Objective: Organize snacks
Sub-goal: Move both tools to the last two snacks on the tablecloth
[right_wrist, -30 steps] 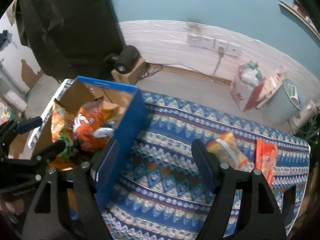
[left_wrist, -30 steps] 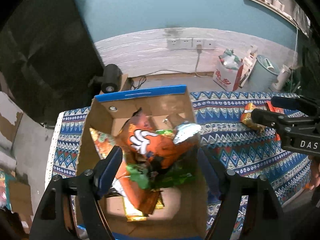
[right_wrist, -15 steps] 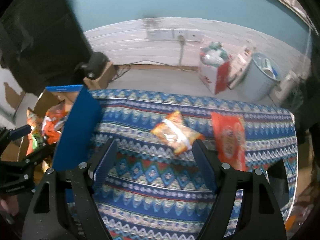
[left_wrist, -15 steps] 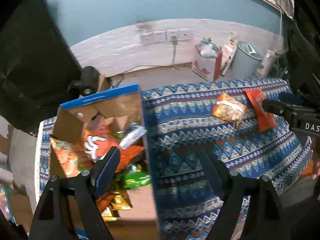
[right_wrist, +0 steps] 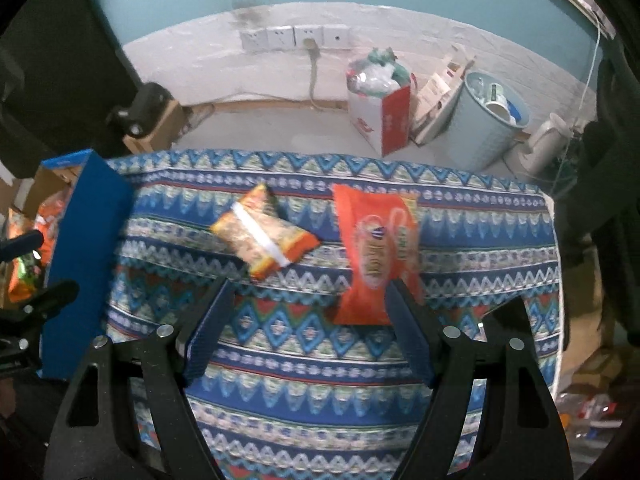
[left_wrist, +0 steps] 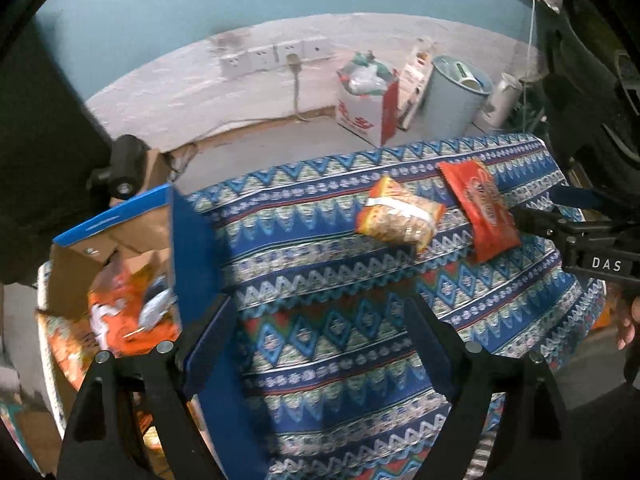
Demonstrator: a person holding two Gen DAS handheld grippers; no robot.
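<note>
We have several snacks in the box (left_wrist: 120, 248). Two packets (right_wrist: 264, 236) (right_wrist: 376, 256) lie on the tabletop (right_wrist: 320, 380) ahead of our empty tools: left (left_wrist: 320, 340) opening, right (right_wrist: 308, 320) wide.

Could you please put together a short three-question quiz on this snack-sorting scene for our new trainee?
1. True or false: both snack packets left on the patterned cloth touch each other.
2. Multiple choice: where do the already sorted snacks sit? A) in the pale bin by the wall B) in the cardboard box at the cloth's left end C) on the floor
3. Fill in: the packet nearer the right tool is the flat ____ one.

Key
1. False: the yellow-orange packet and the red packet lie side by side, apart.
2. B
3. Red; the left tool, jaws opening, holds nothing.
</note>
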